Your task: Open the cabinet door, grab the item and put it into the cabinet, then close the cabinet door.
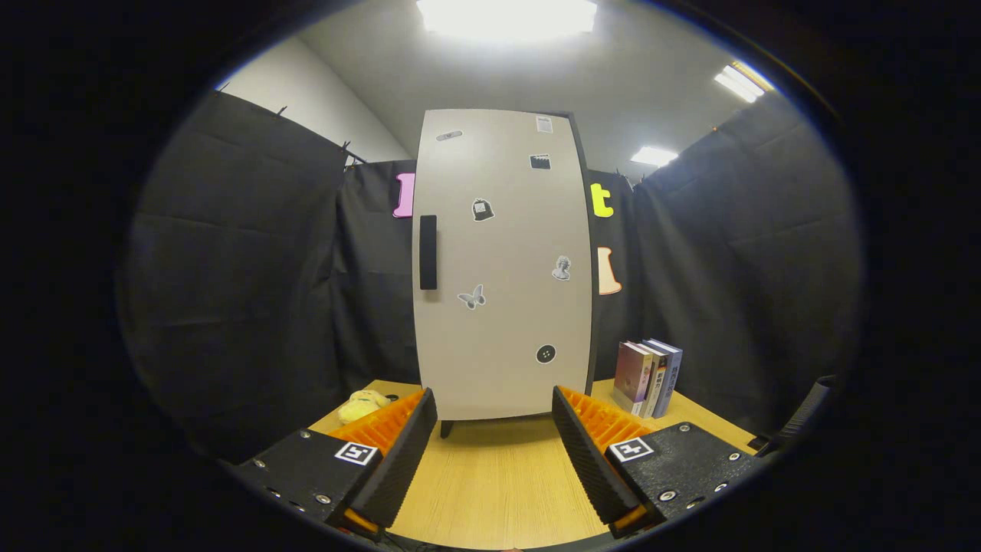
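A tall pale cabinet (502,264) is standing upright on a wooden tabletop (498,483), directly ahead of the gripper (494,406). Its door (506,307) is sitting shut, filling the cabinet's front. A dark vertical handle (428,252) is sitting on the door's left side, about halfway up. Several small stickers (472,297) are dotting the door, among them a butterfly shape and a round button shape.

The gripper is hanging open, its two fingers (406,452) spread wide apart and holding nothing, with bare tabletop showing between them. The fingertips are sitting near the foot of the cabinet, apart from it.

A small yellow plush toy (363,405) is lying on the tabletop to the left of the cabinet, near its base, just beyond the left finger. A short row of books (648,377) is standing upright to the right of the cabinet, close to its lower corner, beyond the right finger.

Black cloth is hanging behind the cabinet and on both sides of it.
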Demonstrator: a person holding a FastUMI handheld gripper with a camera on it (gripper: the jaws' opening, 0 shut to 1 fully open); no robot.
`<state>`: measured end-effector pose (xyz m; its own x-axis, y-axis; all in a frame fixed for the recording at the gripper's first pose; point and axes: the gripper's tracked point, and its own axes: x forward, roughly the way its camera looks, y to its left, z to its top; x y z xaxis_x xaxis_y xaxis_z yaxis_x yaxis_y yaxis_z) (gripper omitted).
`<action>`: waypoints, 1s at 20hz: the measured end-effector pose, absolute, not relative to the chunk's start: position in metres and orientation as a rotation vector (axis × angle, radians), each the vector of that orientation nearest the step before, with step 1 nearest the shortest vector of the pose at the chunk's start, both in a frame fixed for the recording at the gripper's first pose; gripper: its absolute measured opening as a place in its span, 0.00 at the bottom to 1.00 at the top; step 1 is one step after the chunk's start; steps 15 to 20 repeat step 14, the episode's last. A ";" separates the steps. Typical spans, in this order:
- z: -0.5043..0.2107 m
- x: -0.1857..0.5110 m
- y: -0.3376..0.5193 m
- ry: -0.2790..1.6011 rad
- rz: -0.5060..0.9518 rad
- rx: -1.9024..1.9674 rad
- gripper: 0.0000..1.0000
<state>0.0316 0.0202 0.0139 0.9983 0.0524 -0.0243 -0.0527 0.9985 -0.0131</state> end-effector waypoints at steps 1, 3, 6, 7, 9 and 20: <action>0.014 0.032 0.021 0.024 0.053 -0.014 0.94; 0.013 0.033 0.021 0.026 0.055 -0.015 0.94; 0.013 0.033 0.022 0.027 0.057 -0.019 0.94; 0.013 0.033 0.021 0.026 0.057 -0.018 0.94; 0.014 0.034 0.020 0.025 0.055 -0.011 0.94; 0.018 0.035 0.019 0.023 0.059 -0.003 0.94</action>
